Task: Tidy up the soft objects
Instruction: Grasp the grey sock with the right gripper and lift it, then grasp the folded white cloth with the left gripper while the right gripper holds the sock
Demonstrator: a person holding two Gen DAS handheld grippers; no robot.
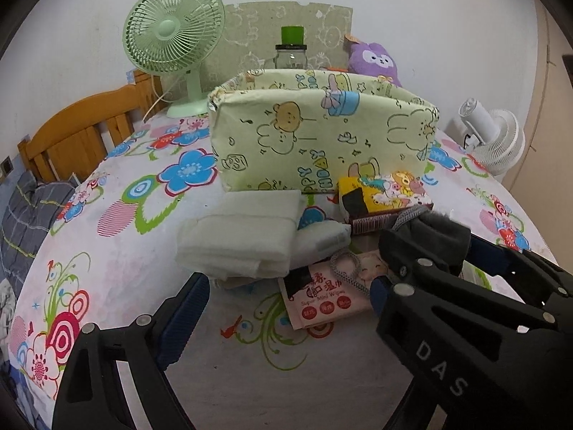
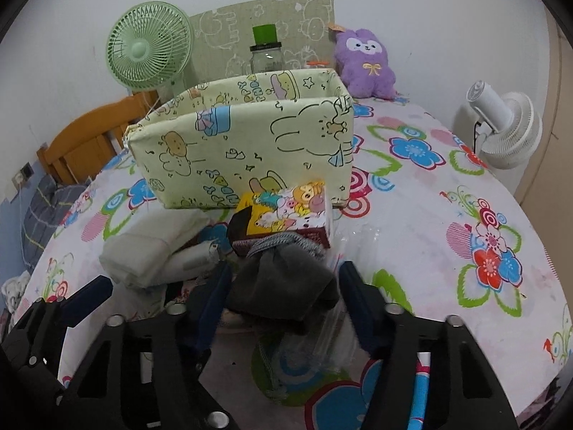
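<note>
A pale green cartoon-print fabric box (image 1: pixel 322 136) (image 2: pixel 247 150) stands open on the flowered table. In front of it lie folded white cloths (image 1: pixel 243 236) (image 2: pixel 143 247), a wet-wipes pack (image 1: pixel 322 294) and a colourful cartoon pouch (image 1: pixel 386 193) (image 2: pixel 286 211). My right gripper (image 2: pixel 286 294) has its fingers on both sides of a dark grey drawstring pouch (image 2: pixel 283 283) (image 1: pixel 437 236), lifted just above the table. My left gripper (image 1: pixel 290 297) is open and empty, low in front of the white cloths. It also shows at the left in the right wrist view (image 2: pixel 89 294).
A green fan (image 1: pixel 172 46) (image 2: pixel 147 53), a glass jar with a green cap (image 1: pixel 292 50) (image 2: pixel 266 50) and a purple plush (image 1: pixel 372 61) (image 2: pixel 365 61) stand behind the box. A white fan (image 1: pixel 494 136) (image 2: pixel 508 125) is at the right edge. A wooden headboard (image 1: pixel 78 132) is left.
</note>
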